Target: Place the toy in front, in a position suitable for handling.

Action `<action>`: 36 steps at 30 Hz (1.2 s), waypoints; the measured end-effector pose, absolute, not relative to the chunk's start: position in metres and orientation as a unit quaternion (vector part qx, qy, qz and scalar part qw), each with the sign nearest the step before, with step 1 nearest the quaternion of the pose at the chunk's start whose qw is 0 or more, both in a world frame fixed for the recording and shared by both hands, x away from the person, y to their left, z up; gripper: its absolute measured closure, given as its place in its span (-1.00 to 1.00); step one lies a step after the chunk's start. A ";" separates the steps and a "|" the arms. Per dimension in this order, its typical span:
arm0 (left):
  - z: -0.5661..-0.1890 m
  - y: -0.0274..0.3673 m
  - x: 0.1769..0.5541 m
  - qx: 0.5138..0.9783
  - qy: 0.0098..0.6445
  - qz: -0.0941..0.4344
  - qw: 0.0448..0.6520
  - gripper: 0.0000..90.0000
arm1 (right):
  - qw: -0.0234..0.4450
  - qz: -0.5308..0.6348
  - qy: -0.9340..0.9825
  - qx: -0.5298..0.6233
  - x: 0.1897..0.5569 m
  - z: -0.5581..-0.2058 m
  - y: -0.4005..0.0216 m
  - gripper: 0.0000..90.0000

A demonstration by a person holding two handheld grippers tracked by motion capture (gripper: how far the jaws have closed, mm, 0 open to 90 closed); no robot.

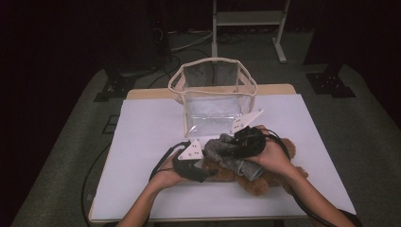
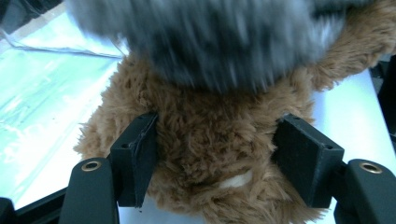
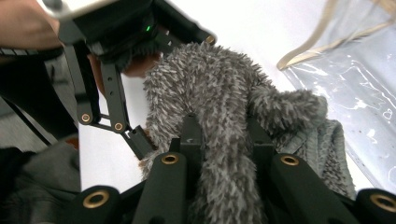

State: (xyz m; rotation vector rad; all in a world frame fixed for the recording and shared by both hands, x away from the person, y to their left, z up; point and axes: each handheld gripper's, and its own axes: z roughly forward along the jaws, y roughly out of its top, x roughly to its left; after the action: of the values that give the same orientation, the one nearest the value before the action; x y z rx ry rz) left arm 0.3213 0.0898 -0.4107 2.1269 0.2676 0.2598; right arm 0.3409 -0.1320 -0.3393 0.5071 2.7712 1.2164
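One brown teddy bear (image 1: 255,182) is lying on the white table (image 1: 151,123), near its front edge, just in front of one clear plastic bag (image 1: 215,97) that is standing open. In the left gripper view, the left gripper (image 2: 217,158) is holding the bear's furry body (image 2: 210,140) between its two black jaws, both pads pressing into the plush from either side. One grey fuzzy garment (image 1: 227,151) is draping over the bear. In the right gripper view, the right gripper (image 3: 224,140) is pinching a fold of that grey fuzzy garment (image 3: 219,107), its two jaws drawn close together with the fabric bunching between them and spilling upward. The left gripper (image 3: 140,140) is also showing there, at the garment's left.
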 end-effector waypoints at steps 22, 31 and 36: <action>-0.415 0.092 0.325 0.872 0.116 0.100 0.464 -0.26 | 0.044 0.392 0.906 0.153 0.316 -0.348 -0.138 0.64; -0.412 0.097 0.324 0.873 0.113 0.099 0.463 -0.33 | 0.032 0.398 0.905 0.148 0.314 -0.357 -0.135 0.64; -0.412 0.095 0.324 0.873 0.115 0.100 0.463 -0.34 | 0.055 0.402 0.900 0.158 0.310 -0.348 -0.155 0.63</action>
State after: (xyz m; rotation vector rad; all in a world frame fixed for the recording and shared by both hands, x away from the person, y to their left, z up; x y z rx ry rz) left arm 0.3241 0.0946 -0.4121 2.1460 0.2816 0.2454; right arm 0.3097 -0.1547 -0.3480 0.4791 2.7334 1.2219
